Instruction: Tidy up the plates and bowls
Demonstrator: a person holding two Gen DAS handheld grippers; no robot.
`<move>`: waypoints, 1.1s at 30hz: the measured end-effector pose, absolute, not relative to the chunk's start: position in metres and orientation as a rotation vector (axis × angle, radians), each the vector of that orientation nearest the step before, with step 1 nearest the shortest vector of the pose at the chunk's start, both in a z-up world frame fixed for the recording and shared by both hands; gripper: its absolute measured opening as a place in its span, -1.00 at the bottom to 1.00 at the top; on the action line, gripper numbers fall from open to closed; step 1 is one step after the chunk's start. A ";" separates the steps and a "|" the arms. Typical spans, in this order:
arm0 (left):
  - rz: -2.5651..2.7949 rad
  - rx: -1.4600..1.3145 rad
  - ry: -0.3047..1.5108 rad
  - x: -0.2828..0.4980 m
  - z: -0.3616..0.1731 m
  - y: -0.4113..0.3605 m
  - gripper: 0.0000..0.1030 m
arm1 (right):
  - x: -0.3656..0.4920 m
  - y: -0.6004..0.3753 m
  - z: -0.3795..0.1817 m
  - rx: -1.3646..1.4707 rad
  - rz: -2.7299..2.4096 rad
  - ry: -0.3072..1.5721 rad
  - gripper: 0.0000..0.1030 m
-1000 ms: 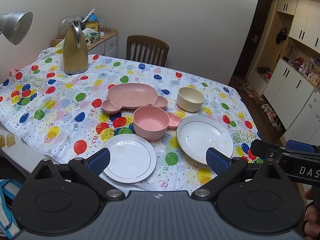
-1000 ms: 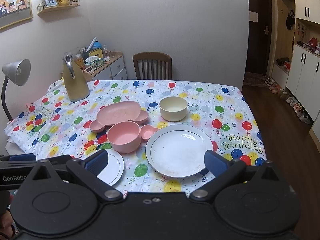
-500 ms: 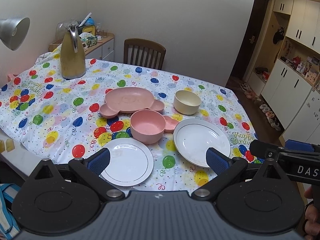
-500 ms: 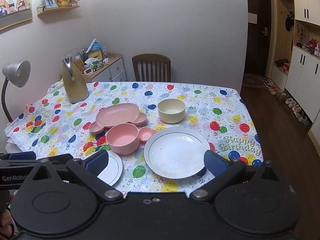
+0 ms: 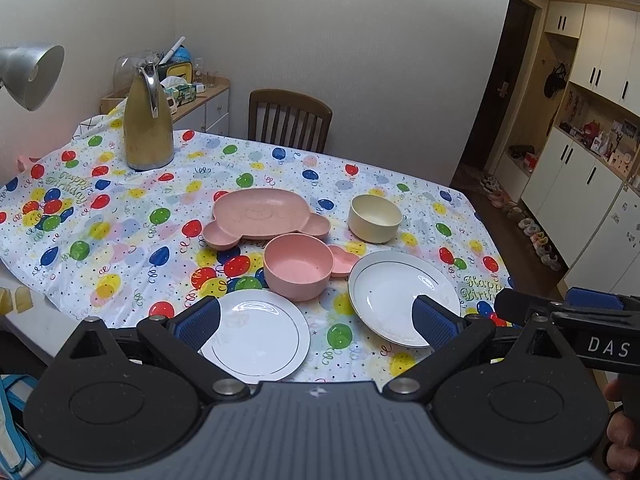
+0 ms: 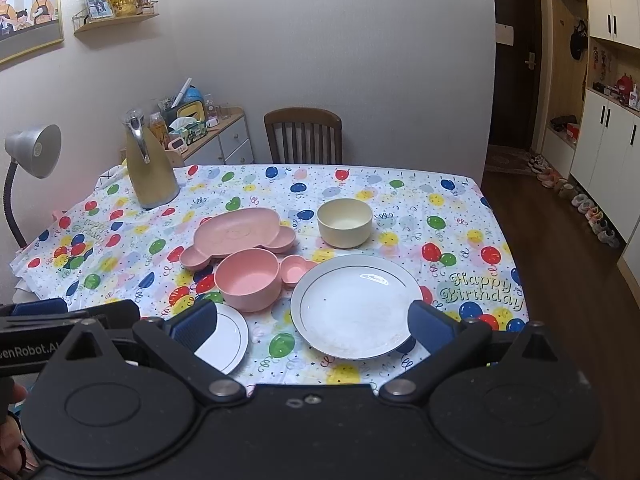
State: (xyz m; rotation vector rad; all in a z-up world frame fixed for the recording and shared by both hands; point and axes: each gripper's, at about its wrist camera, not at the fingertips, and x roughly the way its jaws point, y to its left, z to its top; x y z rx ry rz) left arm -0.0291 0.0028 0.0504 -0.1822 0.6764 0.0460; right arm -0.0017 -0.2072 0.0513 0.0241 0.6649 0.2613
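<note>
You are holding the left gripper and right gripper wide apart, empty, above the near table edge. The small white plate is overhanging it; nudging could tip it off.

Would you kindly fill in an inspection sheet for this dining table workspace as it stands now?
Surface: table under a balloon-print birthday cloth.
Job's things: small white plate and large white plate at the near edge; pink bowl; small pink dish; pink bear-shaped tray; cream bowl. None stacked.
Clutter: gold thermos jug.
Grippers: left gripper and right gripper both open, empty, short of the plates.
Cables: nothing seen.
Surroundings: wooden chair, desk lamp, crowded side cabinet.
</note>
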 end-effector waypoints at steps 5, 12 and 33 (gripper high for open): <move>0.046 -0.184 0.671 -0.030 0.052 0.005 0.99 | -0.003 -0.206 0.054 0.021 0.262 0.660 0.98; 0.047 -0.188 0.666 -0.030 0.053 0.007 0.99 | -0.003 -0.204 0.056 0.017 0.264 0.656 0.98; 0.052 -0.181 0.657 -0.028 0.053 0.008 0.99 | -0.002 -0.201 0.057 0.016 0.266 0.654 0.98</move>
